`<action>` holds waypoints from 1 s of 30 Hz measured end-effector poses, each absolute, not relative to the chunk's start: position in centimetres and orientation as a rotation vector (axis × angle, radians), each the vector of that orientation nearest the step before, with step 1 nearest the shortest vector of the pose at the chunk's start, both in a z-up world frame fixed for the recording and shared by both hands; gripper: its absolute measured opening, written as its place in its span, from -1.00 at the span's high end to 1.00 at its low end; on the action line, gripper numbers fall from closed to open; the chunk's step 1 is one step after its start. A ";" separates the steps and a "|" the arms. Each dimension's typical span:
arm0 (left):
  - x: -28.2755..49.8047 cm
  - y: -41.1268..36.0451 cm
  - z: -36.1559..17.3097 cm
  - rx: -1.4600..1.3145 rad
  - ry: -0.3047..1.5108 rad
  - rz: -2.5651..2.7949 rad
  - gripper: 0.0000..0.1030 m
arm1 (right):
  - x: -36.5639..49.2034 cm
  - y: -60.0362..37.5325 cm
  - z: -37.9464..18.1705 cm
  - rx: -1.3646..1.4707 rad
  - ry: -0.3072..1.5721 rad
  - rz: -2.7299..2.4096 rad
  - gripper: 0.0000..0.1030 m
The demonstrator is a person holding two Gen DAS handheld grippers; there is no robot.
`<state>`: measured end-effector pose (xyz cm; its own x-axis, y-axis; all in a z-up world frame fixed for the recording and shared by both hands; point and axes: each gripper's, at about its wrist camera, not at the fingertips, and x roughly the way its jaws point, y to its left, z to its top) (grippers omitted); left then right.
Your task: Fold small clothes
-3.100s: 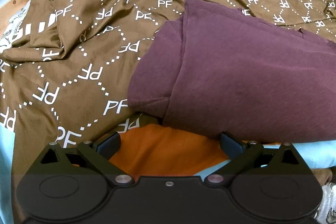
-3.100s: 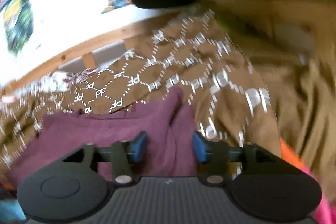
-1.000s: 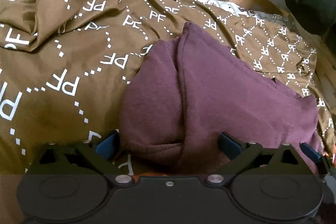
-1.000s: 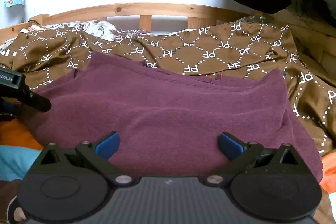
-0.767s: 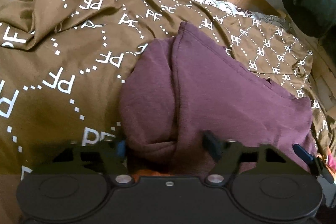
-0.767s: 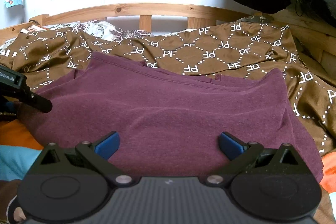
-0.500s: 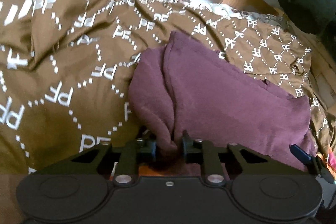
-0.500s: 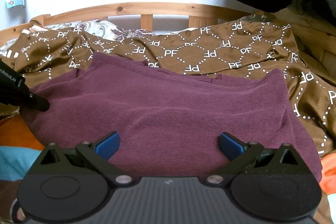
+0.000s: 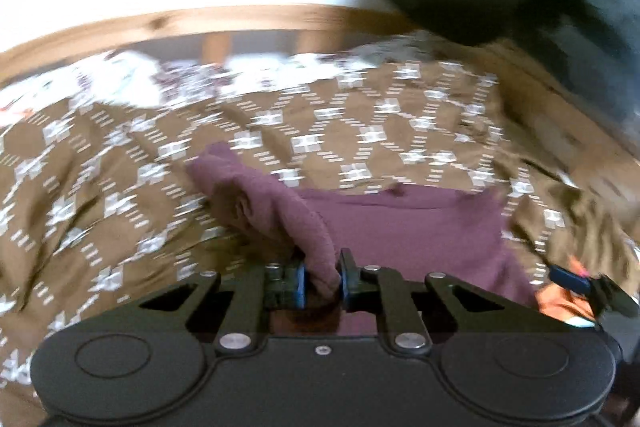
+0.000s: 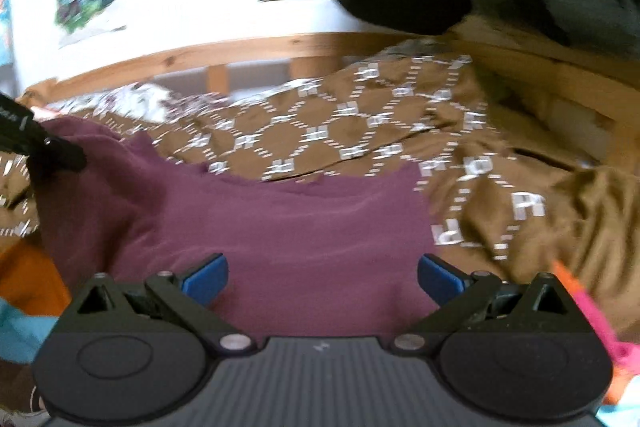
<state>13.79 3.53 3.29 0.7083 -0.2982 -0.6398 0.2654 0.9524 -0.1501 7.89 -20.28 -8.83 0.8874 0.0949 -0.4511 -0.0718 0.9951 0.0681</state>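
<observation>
While the left gripper [image 9: 320,281] pinches one end of the maroon garment [image 9: 400,227] and holds that end raised off the bed, the right gripper [image 10: 322,273] hangs with its jaws spread wide over the near edge of the cloth, gripping nothing.

The garment [image 10: 288,227] lies across the brown blanket [image 10: 320,131] on the bed, its far edge running roughly straight below the wooden frame [image 10: 240,53]. Most of it lies flat; only the pinched end is gathered into a ridge. By my reading the fold is at an early stage: one end is taken up and looks ready to be carried over the rest, but no crease across the body is made yet, and other bright clothes, orange and pink, show at the edges, so more folding likely remains.

The left view alone shows the pads closed on the cloth, with a blue finger of the other gripper at its right edge. The right view alone shows the flat spread of the garment and the left tool's black tip [image 10: 60,151] at its raised end. Both are blurred.
</observation>
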 end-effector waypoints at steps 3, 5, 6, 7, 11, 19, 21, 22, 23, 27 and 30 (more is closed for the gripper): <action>13.4 -0.8 3.6 0.047 0.700 -0.377 0.72 | 8.1 -23.2 -7.7 0.074 0.456 0.045 -0.99; 12.9 -3.2 3.1 0.098 0.701 -0.416 0.73 | 8.3 -25.2 -7.0 0.065 0.446 0.011 -0.99; 12.7 -4.3 2.7 0.115 0.706 -0.436 0.74 | 8.4 -26.1 -6.8 0.062 0.440 -0.011 -0.99; 12.5 -5.2 2.2 0.130 0.714 -0.452 0.75 | 8.5 -27.1 -6.7 0.066 0.436 -0.037 -0.99; 11.8 -7.4 -0.3 0.166 0.760 -0.487 0.81 | 9.1 -30.2 -7.1 0.145 0.455 -0.095 -0.99; 9.6 -8.5 -1.9 0.223 0.709 -0.472 0.33 | 9.6 -30.4 -8.3 0.197 0.454 -0.032 -0.99; 9.0 -8.3 -1.3 0.208 0.687 -0.491 0.06 | 9.5 -30.2 -8.3 0.202 0.445 -0.017 -0.99; 8.7 -8.2 -0.9 0.201 0.674 -0.494 -0.11 | 9.4 -30.1 -8.3 0.205 0.435 -0.007 -0.99; 8.4 -8.1 -0.6 0.196 0.656 -0.496 -0.25 | 9.3 -30.0 -8.2 0.209 0.426 0.000 -0.99; 6.9 -7.6 0.6 0.197 0.568 -0.480 -0.61 | 8.9 -29.8 -8.0 0.228 0.385 0.037 -0.99; 6.2 -7.4 1.0 0.234 0.522 -0.459 -0.76 | 8.9 -29.5 -7.9 0.241 0.367 0.062 -0.99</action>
<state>6.20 -7.42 1.02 0.7688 -0.3610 -0.5279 0.4777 0.8730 0.0987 8.90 -29.49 -7.90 0.9319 0.1030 -0.3478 -0.0160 0.9696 0.2442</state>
